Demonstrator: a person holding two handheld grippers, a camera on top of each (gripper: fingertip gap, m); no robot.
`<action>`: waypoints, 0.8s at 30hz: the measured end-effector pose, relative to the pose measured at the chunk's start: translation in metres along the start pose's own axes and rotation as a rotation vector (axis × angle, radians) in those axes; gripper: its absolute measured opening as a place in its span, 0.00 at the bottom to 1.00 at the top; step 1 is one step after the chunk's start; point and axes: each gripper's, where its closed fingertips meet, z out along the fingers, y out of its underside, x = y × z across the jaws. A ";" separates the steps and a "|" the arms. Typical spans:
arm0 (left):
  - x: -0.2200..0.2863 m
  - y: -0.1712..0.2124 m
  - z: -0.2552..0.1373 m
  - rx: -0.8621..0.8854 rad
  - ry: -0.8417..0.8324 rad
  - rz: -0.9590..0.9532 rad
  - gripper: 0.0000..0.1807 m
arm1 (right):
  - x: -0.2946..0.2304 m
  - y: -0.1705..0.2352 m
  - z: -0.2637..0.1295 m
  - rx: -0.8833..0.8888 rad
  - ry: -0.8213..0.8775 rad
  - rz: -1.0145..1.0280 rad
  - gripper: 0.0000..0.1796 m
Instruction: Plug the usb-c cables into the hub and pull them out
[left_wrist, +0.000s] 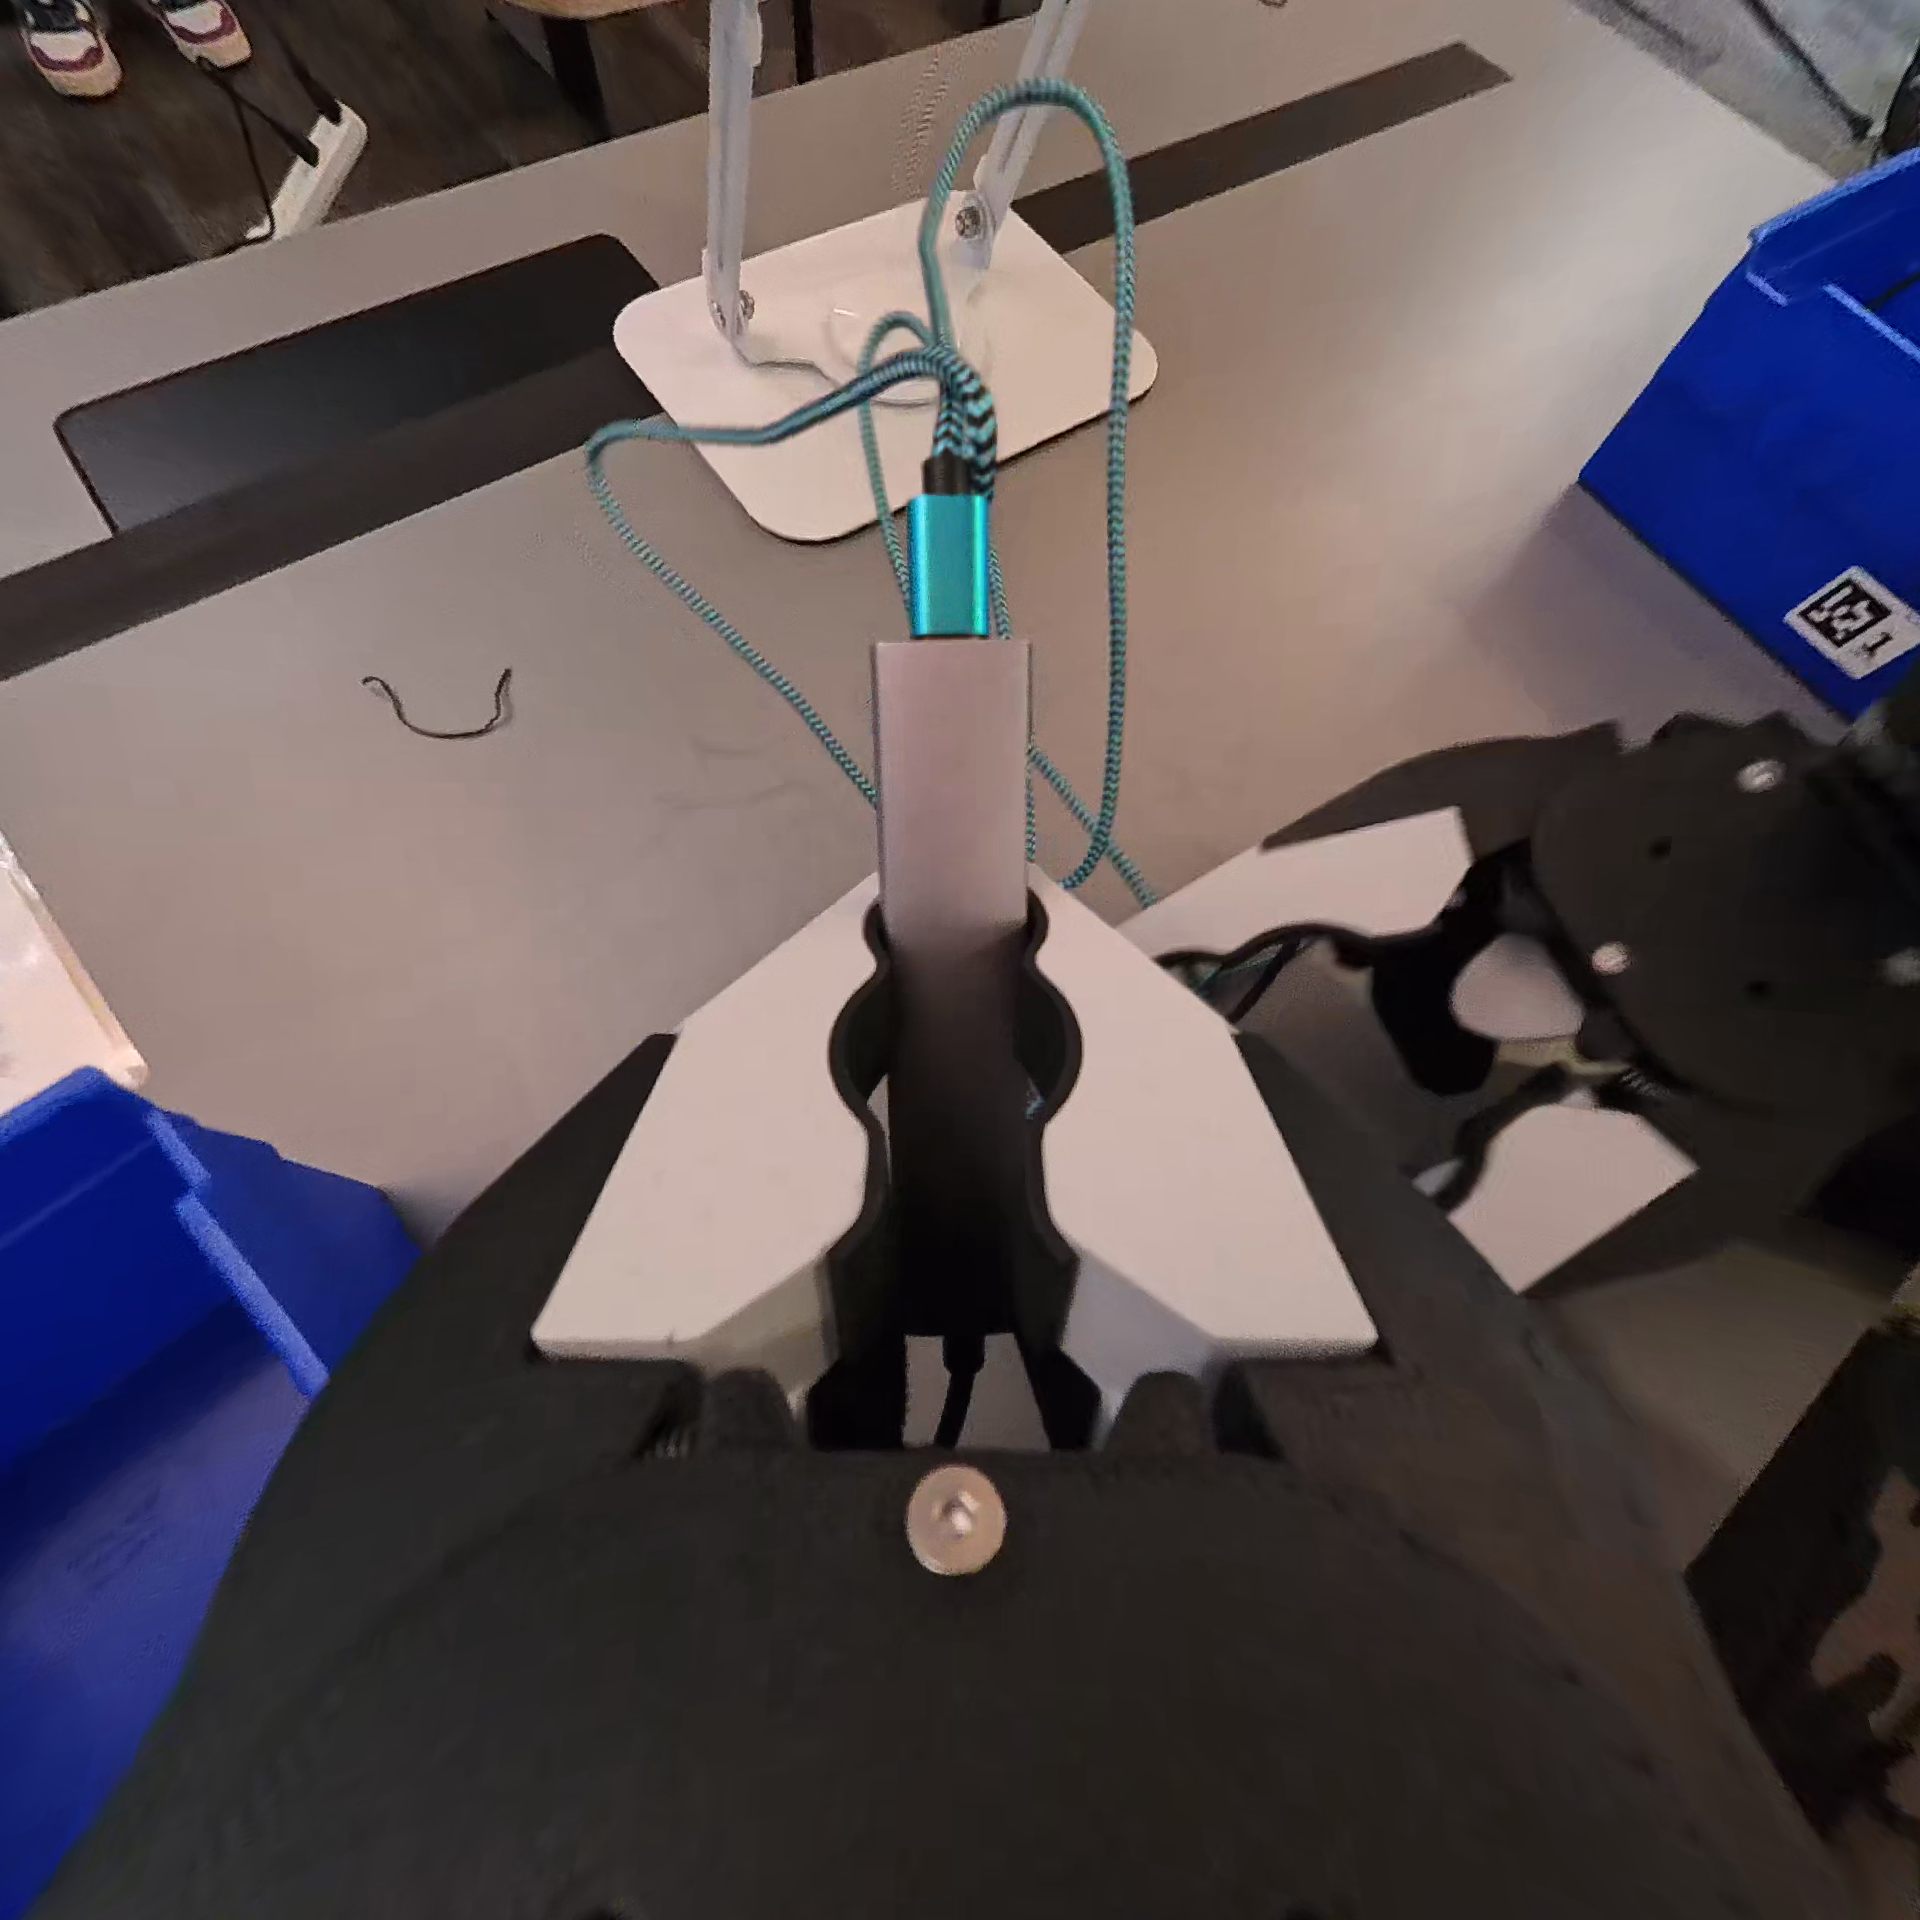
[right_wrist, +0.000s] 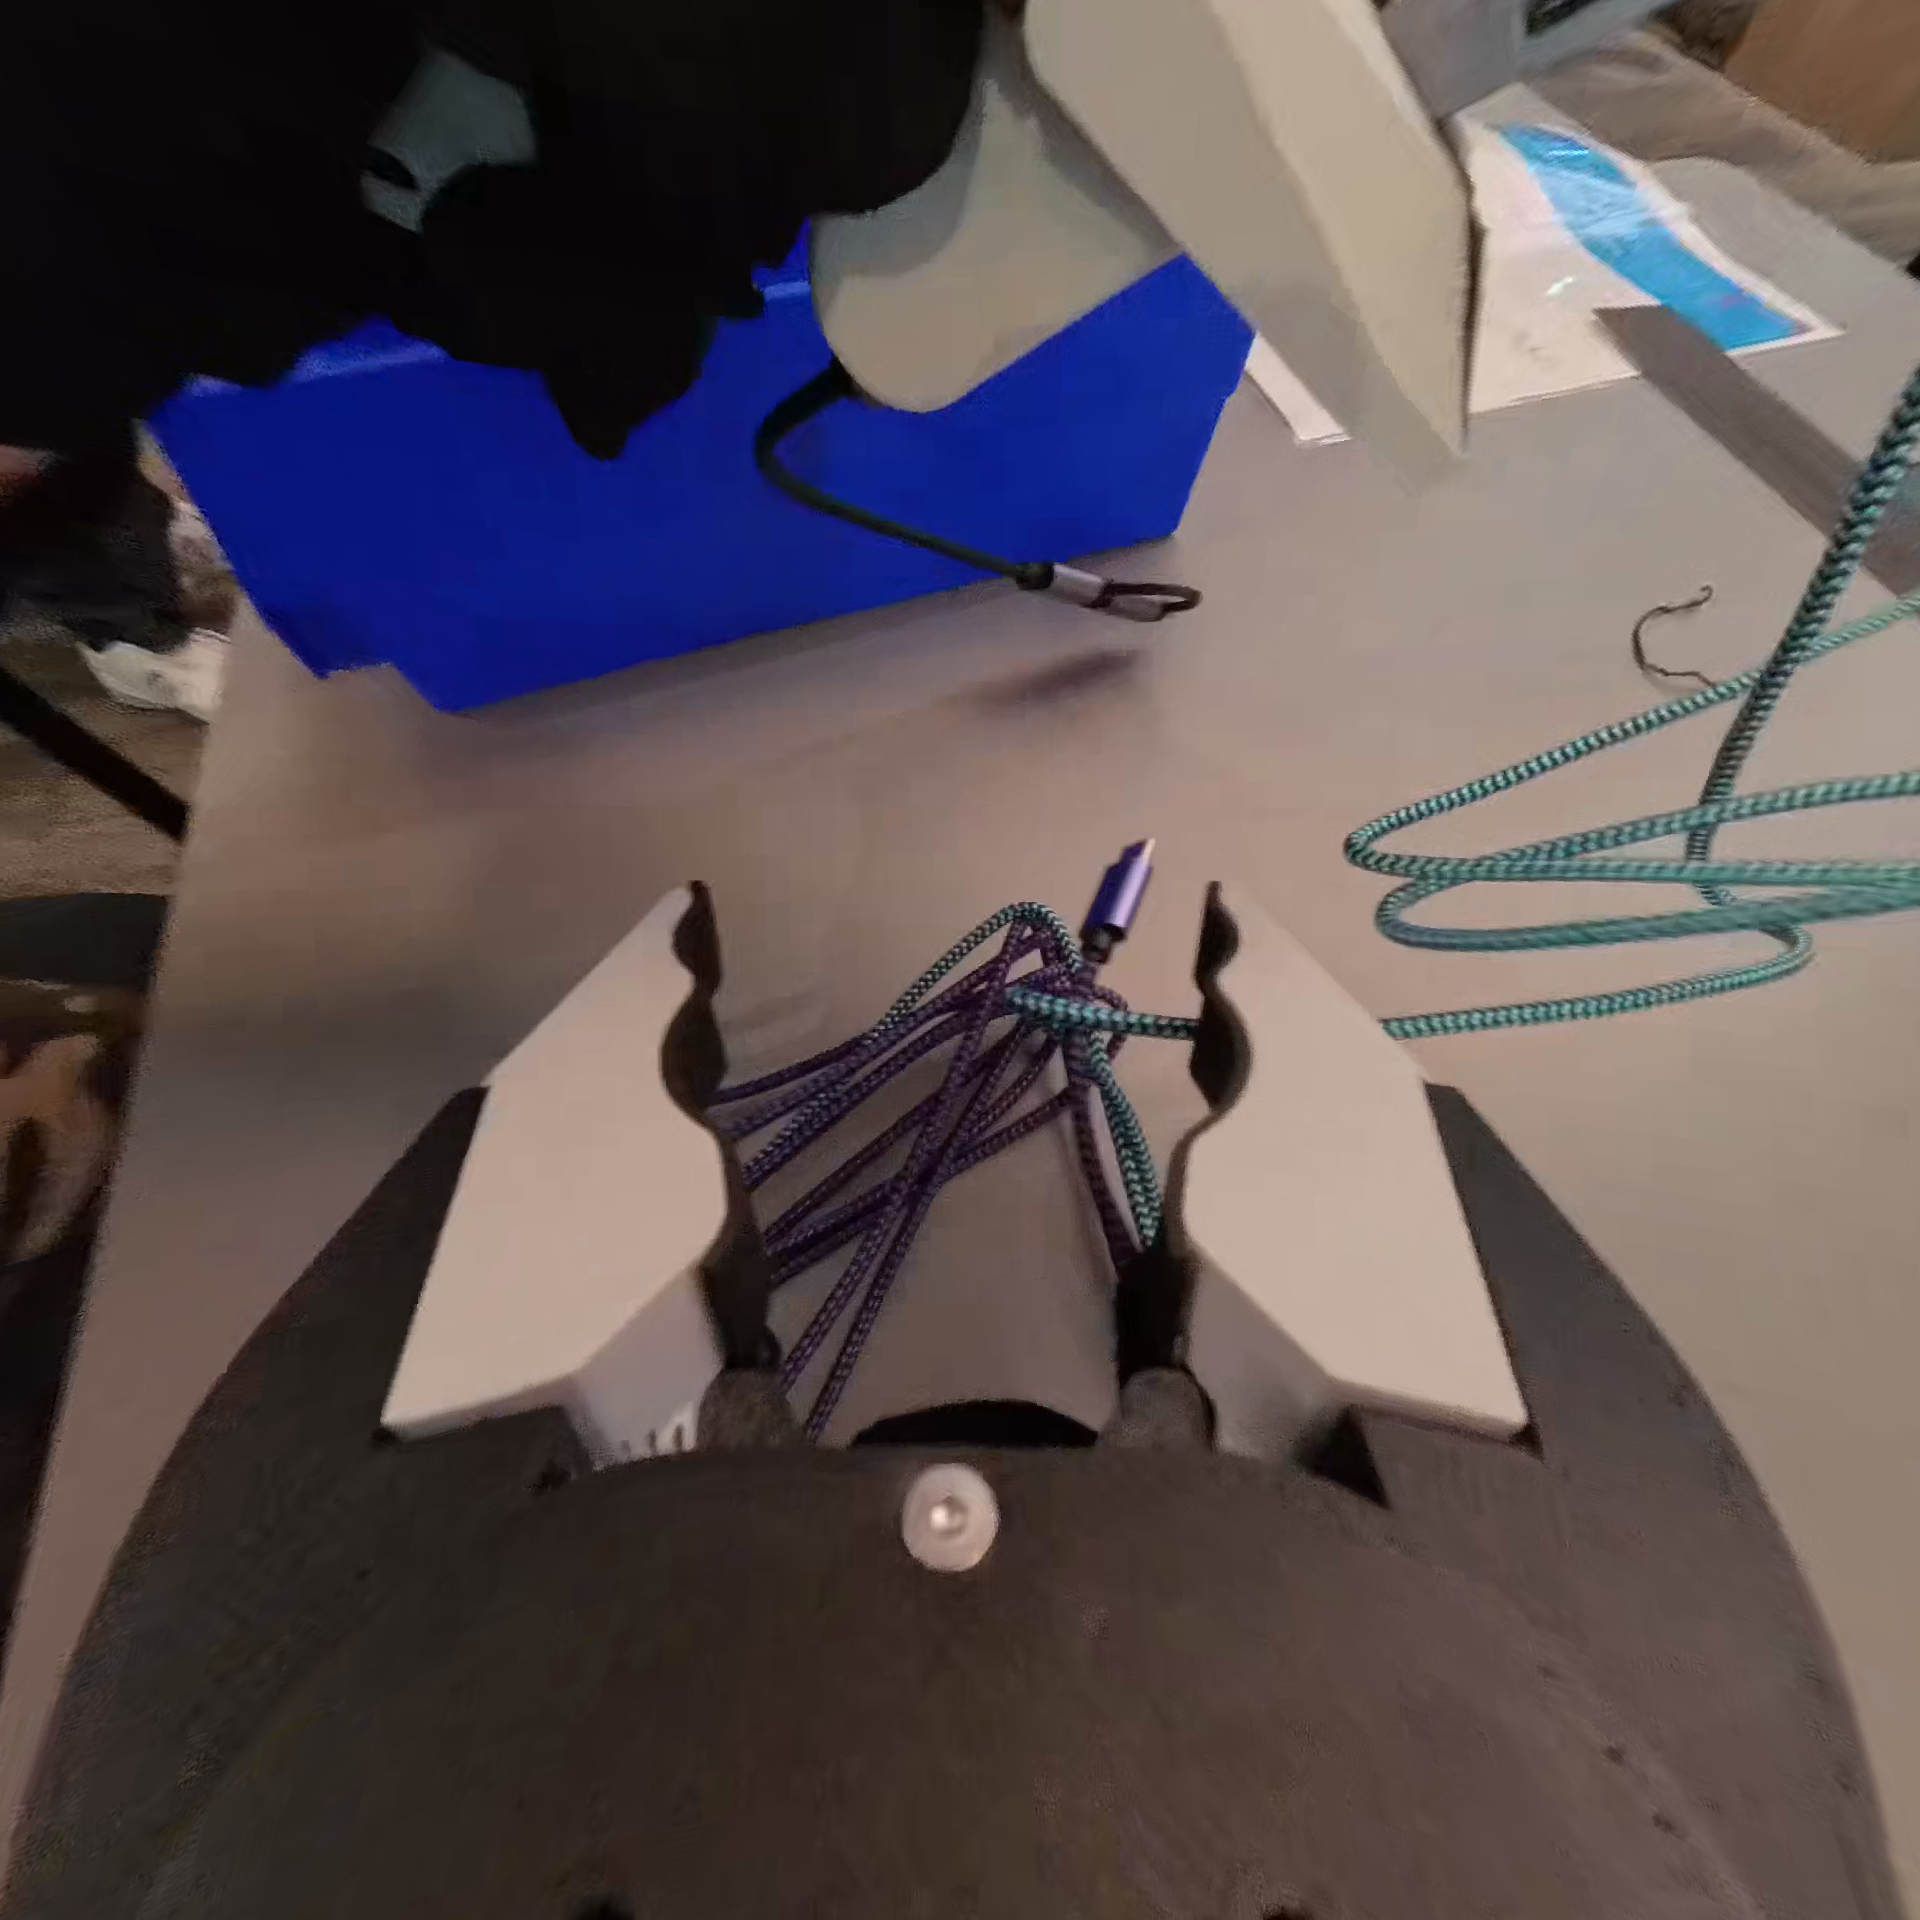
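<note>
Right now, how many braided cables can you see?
2. The teal cable is plugged into the hub held by the left gripper. The purple cable lies bunched on the table between the right gripper's open fingers.

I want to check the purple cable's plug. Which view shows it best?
The right wrist view: the purple plug lies free on the table, just ahead of the open right gripper. The left wrist view does not show it.

Left gripper (left_wrist: 953, 935) clamped on grey hub (left_wrist: 951, 790), held above the table (left_wrist: 416, 831). Teal plug (left_wrist: 948, 566) seated in hub's far end; its braided cable (left_wrist: 1117, 312) loops over white stand base (left_wrist: 883, 384).
</note>
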 end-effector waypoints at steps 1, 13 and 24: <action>-0.001 0.000 0.000 -0.006 -0.005 0.017 0.09 | 0.000 -0.003 -0.007 0.012 -0.003 0.003 0.54; 0.021 0.013 0.008 -0.191 0.054 0.419 0.09 | 0.009 -0.045 -0.121 0.216 -0.063 -0.077 0.32; 0.073 0.028 0.000 -0.301 0.298 0.717 0.09 | 0.027 -0.052 -0.121 0.192 -0.040 -0.339 0.14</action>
